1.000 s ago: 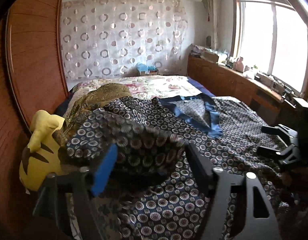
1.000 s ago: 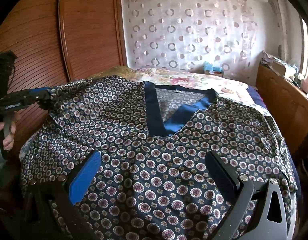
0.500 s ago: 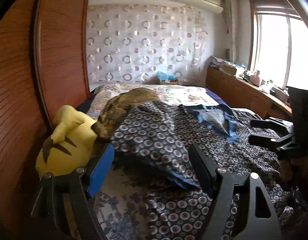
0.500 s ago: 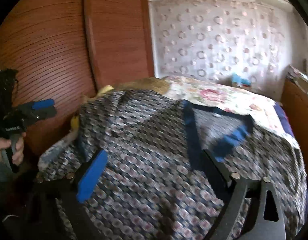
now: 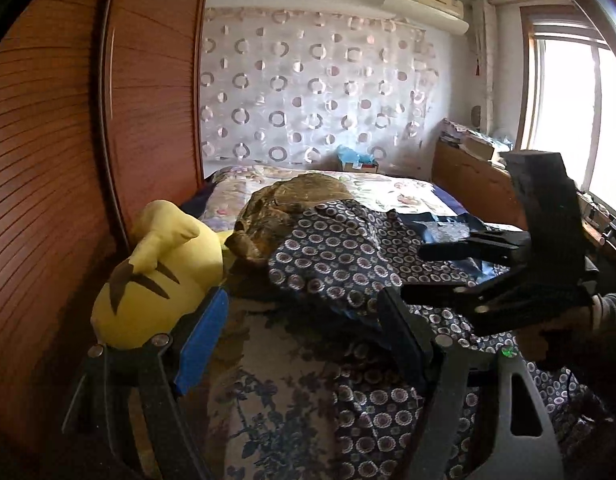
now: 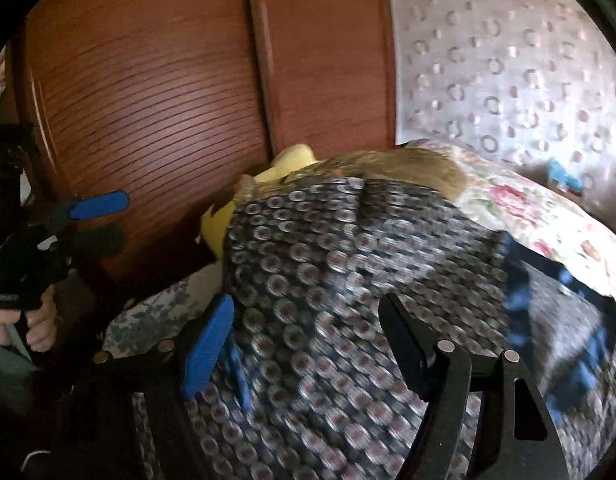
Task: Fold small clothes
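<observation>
A dark navy shirt (image 5: pixel 339 256) (image 6: pixel 347 264) printed with small circles lies spread on the bed, its left part folded over the body. Its blue V collar (image 6: pixel 515 280) lies to the right. My left gripper (image 5: pixel 304 336) (image 6: pixel 108 222) is open, drawn back just short of the folded edge, with nothing between its pads. My right gripper (image 6: pixel 306 344) (image 5: pixel 417 272) hovers low over the shirt's left half, blurred by motion. Its jaws are closing. The cloth lies under them and the pads do not press on it.
A yellow plush toy (image 5: pixel 156 280) (image 6: pixel 296 160) and a bunched gold-brown cloth (image 5: pixel 300 196) lie at the shirt's far left edge. A wooden wardrobe (image 5: pixel 68 160) stands close on the left. The floral bedsheet (image 5: pixel 387 188) stretches beyond, with a low wooden cabinet (image 5: pixel 467 176) under the window.
The left gripper has drawn back leftward from the shirt, whose lifted left part now lies folded over. The right gripper has swung left across the shirt, its jaws narrower.
</observation>
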A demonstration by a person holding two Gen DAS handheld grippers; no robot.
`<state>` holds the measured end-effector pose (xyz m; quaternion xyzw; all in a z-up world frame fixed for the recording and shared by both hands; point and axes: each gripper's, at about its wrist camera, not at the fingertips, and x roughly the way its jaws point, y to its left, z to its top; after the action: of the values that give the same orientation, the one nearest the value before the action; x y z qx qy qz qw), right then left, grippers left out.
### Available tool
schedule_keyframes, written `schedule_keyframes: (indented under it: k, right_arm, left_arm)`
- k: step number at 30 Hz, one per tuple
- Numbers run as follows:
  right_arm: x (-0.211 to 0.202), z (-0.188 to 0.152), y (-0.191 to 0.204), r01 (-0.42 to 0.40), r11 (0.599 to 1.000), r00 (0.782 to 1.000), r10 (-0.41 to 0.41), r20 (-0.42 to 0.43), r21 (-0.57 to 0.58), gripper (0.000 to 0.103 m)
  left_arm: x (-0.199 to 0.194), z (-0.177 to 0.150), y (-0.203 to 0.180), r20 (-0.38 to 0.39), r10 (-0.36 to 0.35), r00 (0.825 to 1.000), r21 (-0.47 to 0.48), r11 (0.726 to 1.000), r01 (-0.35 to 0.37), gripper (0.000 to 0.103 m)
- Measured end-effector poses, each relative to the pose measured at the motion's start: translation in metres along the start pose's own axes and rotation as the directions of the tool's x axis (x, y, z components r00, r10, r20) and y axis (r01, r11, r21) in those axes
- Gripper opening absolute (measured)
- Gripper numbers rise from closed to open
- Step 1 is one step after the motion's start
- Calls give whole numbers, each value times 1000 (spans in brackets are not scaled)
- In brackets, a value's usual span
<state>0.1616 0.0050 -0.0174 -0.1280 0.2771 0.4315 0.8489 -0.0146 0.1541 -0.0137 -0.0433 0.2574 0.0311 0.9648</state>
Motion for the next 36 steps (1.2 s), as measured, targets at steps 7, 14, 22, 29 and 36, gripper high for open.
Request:
schedule_keyframes:
  k: [7, 14, 22, 29, 36]
  right_arm:
    - [43, 15, 9, -32, 998, 998, 29, -64, -53, 77]
    - [84, 14, 20, 26, 990, 991, -44, -126, -137, 77]
    - [88, 13, 34, 134, 974, 984, -153, -94, -184, 42]
    - [46, 22, 5, 85, 996, 996, -84, 4, -24, 8]
    - [40, 18, -35, 186, 976, 982, -188, 8, 111, 8]
  left_arm:
    - [-2, -5, 8, 0, 9, 1000, -11, 1000, -9, 77]
    - [1, -10, 9, -11, 5, 1000, -15, 1000, -5, 78]
    - [3, -10, 9, -16, 3, 1000, -12, 1000, -3, 77]
    - [8, -13, 6, -26, -7, 1000, -9, 1000, 7, 78]
    - [9, -15, 1, -31, -19, 999, 1, 1000, 19, 78]
